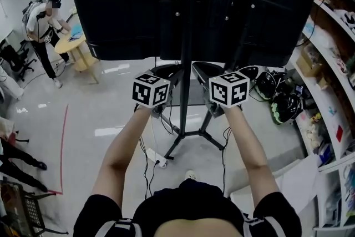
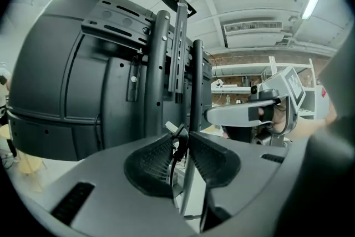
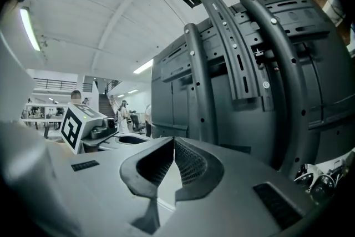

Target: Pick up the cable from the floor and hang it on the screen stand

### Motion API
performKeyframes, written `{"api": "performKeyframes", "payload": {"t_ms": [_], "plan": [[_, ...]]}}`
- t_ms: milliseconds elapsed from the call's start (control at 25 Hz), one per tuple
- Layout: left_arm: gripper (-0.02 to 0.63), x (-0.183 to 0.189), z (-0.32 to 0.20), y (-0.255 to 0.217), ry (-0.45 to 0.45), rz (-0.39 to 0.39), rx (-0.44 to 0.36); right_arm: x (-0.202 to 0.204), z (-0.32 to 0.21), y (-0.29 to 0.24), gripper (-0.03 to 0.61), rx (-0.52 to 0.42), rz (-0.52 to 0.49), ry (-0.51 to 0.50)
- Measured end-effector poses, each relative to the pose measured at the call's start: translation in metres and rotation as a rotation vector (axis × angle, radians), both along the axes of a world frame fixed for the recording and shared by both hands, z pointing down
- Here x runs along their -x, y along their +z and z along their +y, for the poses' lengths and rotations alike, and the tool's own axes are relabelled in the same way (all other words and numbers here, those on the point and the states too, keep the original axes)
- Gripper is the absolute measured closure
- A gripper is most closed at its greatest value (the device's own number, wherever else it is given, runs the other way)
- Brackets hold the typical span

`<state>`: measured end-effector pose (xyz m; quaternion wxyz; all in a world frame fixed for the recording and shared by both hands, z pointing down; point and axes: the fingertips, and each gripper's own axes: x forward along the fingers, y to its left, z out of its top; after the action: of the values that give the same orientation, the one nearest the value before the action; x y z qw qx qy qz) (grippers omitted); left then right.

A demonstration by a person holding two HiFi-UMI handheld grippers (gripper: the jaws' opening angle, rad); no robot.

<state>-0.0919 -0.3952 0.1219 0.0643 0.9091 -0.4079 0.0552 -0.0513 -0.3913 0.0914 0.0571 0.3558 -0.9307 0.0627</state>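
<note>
The black screen [image 1: 122,8] on its stand [image 1: 186,36] fills the top of the head view, seen from behind. Both grippers are held up side by side close to the stand's poles. My left gripper [image 1: 169,70] [image 2: 180,141] is shut on a thin black cable [image 2: 176,154] pinched at its tips. From it a white lead [image 1: 151,139] hangs down to a plug [image 1: 161,162] on the floor. My right gripper [image 1: 206,69] [image 3: 174,144] is shut tip to tip, and no cable shows between its jaws. A black cable [image 1: 223,147] hangs below that wrist.
The stand's splayed legs [image 1: 188,136] rest on the floor below my arms. Shelves [image 1: 327,75] line the right wall, with headsets and cables [image 1: 285,105] on the floor beside them. A person [image 1: 44,22] stands at a round table [image 1: 75,44] far left. Red tape [image 1: 62,147] marks the floor.
</note>
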Motion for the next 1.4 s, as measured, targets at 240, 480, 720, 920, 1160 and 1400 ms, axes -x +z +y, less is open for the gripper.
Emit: {"api": "performKeyframes", "payload": {"t_ms": [240, 480, 720, 920, 1160, 1400], "plan": [[0.515, 0.005, -0.017, -0.042, 0.006, -0.007, -0.042, 0.008, -0.015, -0.045, 0.555, -0.053, 0.004, -0.017], [0.515, 0.012, -0.037, -0.089, -0.005, -0.040, -0.092, 0.019, -0.027, -0.090, 0.554, -0.116, 0.041, -0.064], [0.515, 0.029, -0.062, -0.136, -0.011, -0.063, -0.126, 0.028, -0.040, -0.140, 0.554, -0.196, 0.115, -0.120], [0.515, 0.039, -0.081, -0.184, -0.019, -0.072, -0.174, 0.028, -0.045, -0.174, 0.554, -0.222, 0.121, -0.152], [0.515, 0.038, -0.098, -0.233, -0.013, -0.086, -0.222, 0.024, -0.060, -0.209, 0.554, -0.247, 0.132, -0.155], [0.515, 0.038, -0.120, -0.276, -0.033, -0.106, -0.273, 0.017, -0.072, -0.240, 0.555, -0.300, 0.149, -0.153]]}}
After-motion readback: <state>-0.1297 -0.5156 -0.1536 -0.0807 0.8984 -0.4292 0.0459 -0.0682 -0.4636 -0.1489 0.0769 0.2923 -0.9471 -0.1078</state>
